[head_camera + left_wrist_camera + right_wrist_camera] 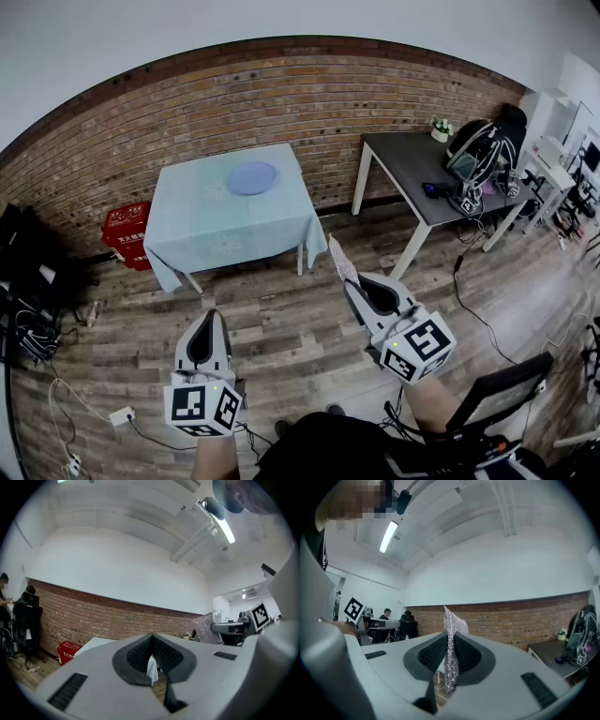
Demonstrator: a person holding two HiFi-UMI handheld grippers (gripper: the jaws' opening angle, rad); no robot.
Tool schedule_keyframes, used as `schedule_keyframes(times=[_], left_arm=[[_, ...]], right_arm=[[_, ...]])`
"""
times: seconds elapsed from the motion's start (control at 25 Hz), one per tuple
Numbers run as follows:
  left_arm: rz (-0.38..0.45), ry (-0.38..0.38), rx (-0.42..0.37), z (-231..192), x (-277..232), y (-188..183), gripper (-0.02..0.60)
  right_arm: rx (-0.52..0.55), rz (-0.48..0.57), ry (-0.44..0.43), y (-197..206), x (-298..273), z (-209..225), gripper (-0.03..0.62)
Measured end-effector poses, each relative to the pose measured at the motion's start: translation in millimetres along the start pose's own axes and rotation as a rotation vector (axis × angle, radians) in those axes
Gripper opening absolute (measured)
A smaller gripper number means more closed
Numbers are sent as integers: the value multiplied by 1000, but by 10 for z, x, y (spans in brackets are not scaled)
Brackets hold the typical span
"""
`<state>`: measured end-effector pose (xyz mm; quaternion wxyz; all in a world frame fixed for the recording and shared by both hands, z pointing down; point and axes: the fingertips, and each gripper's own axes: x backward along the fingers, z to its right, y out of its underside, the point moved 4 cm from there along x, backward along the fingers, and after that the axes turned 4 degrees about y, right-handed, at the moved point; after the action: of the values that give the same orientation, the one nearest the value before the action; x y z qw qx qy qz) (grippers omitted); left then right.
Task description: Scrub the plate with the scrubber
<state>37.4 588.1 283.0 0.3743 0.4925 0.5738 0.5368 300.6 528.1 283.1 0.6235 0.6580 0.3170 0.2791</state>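
Observation:
A pale blue plate [251, 177] lies near the back of a table with a light blue cloth [234, 230], far from both grippers. My right gripper [352, 281] is shut on a silvery mesh scrubber [340, 259], which stands up between its jaws [450, 639]. My left gripper [212, 323] is shut with nothing in it; its jaws meet in the left gripper view [152, 660]. Both are held low over the wooden floor, in front of the table.
A dark desk [422, 183] with a backpack [480, 150] and small gear stands at the right. A red crate [127, 230] sits left of the table by the brick wall. Cables and a power strip [120, 415] lie on the floor at left. An office chair [502, 394] is at lower right.

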Motion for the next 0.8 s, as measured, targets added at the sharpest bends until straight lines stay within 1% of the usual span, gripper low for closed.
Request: schedule_keyframes(times=[0.28,0.48,0.68,0.8], left_arm=[[-19,-22,-32,1,31,52,8],[-21,-18,-22,-8,39,97,8],[-26,-27,-17,-100,78,82,8],[-22,-28,-17,-166,88,65,8]], right_arm=[[-20,10,-7,-20,14,-43,60],[-15,6,-7,-14,21,-78,60],[-72,17,-3,-8,-51,-84,60],[-56,18,4,-24,-96,-121,60]])
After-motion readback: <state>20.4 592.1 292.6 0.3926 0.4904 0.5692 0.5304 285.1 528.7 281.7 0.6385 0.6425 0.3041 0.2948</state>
